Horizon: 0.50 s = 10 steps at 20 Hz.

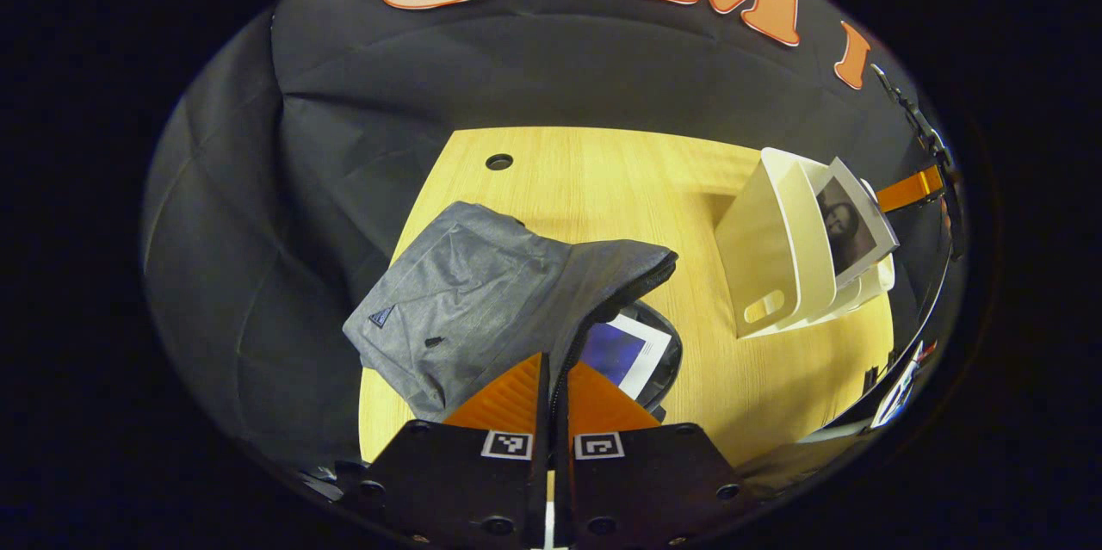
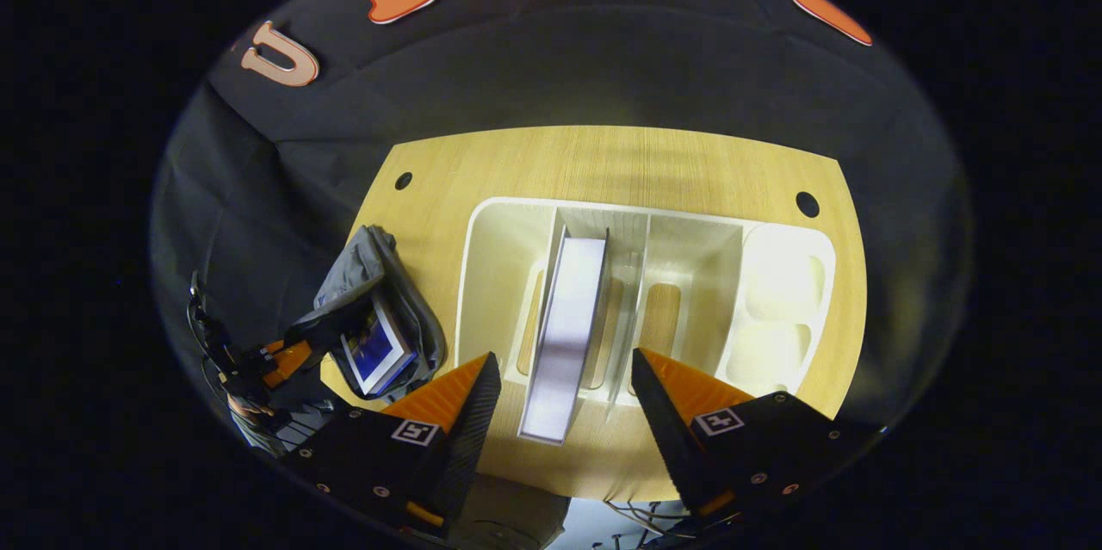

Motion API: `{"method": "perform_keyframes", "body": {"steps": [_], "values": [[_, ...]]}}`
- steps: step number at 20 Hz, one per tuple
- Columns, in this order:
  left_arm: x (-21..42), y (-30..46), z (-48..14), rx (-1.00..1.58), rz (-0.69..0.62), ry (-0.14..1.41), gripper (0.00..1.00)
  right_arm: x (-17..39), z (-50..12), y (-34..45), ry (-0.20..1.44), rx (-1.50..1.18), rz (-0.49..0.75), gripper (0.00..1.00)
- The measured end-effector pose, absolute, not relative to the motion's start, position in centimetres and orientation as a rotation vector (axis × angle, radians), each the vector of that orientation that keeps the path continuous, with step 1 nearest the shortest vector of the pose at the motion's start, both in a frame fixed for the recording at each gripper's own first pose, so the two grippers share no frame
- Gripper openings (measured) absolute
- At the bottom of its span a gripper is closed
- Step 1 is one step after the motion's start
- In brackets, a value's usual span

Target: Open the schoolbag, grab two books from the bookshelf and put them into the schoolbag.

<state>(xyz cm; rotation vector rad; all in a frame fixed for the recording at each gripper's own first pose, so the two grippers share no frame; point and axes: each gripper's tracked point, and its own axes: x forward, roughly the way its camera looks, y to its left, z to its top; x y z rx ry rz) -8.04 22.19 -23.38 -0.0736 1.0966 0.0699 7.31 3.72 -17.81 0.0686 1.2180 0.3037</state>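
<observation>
Hard to see the bottom of the grey schoolbag [image 1: 482, 292], hidden behind the left gripper [image 1: 551, 391]; hard to tell what the picture on the book in the bookshelf [image 1: 848, 227] shows; blue book [image 1: 622, 352] half tucked inside the bag, only one corner peeking out; grey bag lying on the left part of the wooden table [image 1: 603, 180], flap lifted up, dark zip edge running along the opening; white bookshelf [image 2: 508, 275] standing on the right part of the table, well apart from the bag; one book [image 2: 564, 335] upright in a middle slot, seen edge-on with pale pages, cover hidden; other slots bare inside; left gripper low over the bag, orange fingers [image 1: 508, 399] pinched tight on the zip edge of the flap, almost no gap between them; right gripper [image 2: 564, 378] held wide open in front of the bookshelf, one finger on each side of the upright book, not touching it, holding nothing.
</observation>
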Motion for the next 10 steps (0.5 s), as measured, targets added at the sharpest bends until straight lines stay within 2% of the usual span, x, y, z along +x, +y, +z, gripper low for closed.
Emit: {"method": "perform_keyframes", "body": {"steps": [2,3,4,7,10], "values": [[-8.3,22.1,-23.3,-0.081,0.095,1.105,0.04,8.0,-19.1,3.7,1.238,0.046,0.31,0.84],[-8.4,22.1,-23.3,-0.082,0.104,1.109,0.04,8.3,-19.5,4.0,1.249,0.051,0.323,0.7],[-8.6,22.0,-23.4,-0.084,0.112,1.114,0.04,8.4,-19.8,4.4,1.255,0.056,0.321,0.71],[-8.9,21.9,-23.3,-0.096,0.138,1.12,0.04,9.0,-20.2,4.9,1.258,0.059,0.323,0.54],[-9.1,21.9,-23.5,-0.104,0.146,1.125,0.04,9.9,-20.0,4.5,1.253,0.061,0.271,0.42]]}}
